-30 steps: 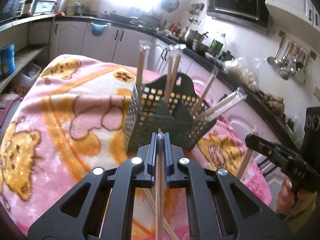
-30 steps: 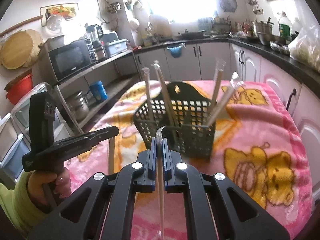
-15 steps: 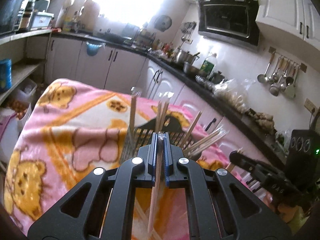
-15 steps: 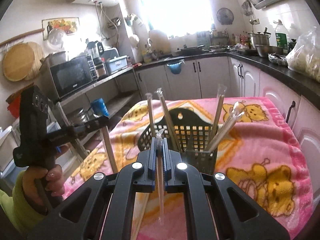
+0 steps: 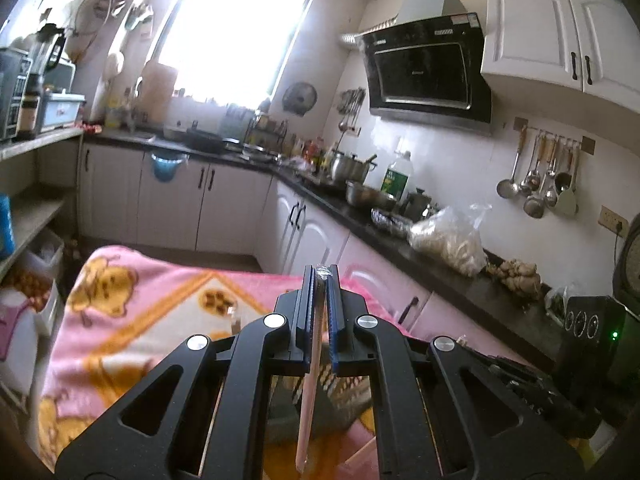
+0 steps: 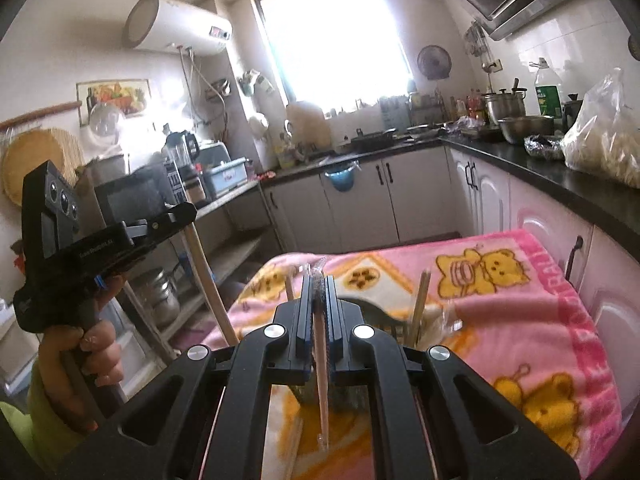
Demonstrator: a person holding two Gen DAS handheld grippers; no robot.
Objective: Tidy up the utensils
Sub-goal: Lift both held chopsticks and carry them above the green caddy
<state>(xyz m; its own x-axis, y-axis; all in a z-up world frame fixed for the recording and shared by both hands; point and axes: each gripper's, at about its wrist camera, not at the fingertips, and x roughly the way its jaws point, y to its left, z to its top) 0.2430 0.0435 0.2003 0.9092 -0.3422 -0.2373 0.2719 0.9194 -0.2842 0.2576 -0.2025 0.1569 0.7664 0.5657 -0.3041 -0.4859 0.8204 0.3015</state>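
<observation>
My left gripper [image 5: 320, 276] is shut on a wrapped pair of chopsticks [image 5: 307, 408] that hangs down between its fingers. Below it, mostly hidden by the gripper body, is the dark perforated utensil basket [image 5: 344, 398]. My right gripper [image 6: 319, 285] is shut on another wrapped pair of chopsticks [image 6: 322, 392], held above the basket [image 6: 374, 314], from which several chopsticks [image 6: 418, 308] stick up. In the right wrist view the left gripper [image 6: 188, 214] is high at the left with its chopsticks [image 6: 208, 276] slanting down.
A pink bear-print blanket [image 6: 520, 300] covers the table. A person's hand [image 6: 94, 350] grips the left tool's handle. White cabinets and a dark, cluttered counter [image 5: 400, 236] run along the right and far side. Shelves [image 6: 224, 256] stand at the left.
Both grippers have risen and tilted upward with their chopsticks still held. The basket has dropped low in both views and is now largely covered by the gripper bodies.
</observation>
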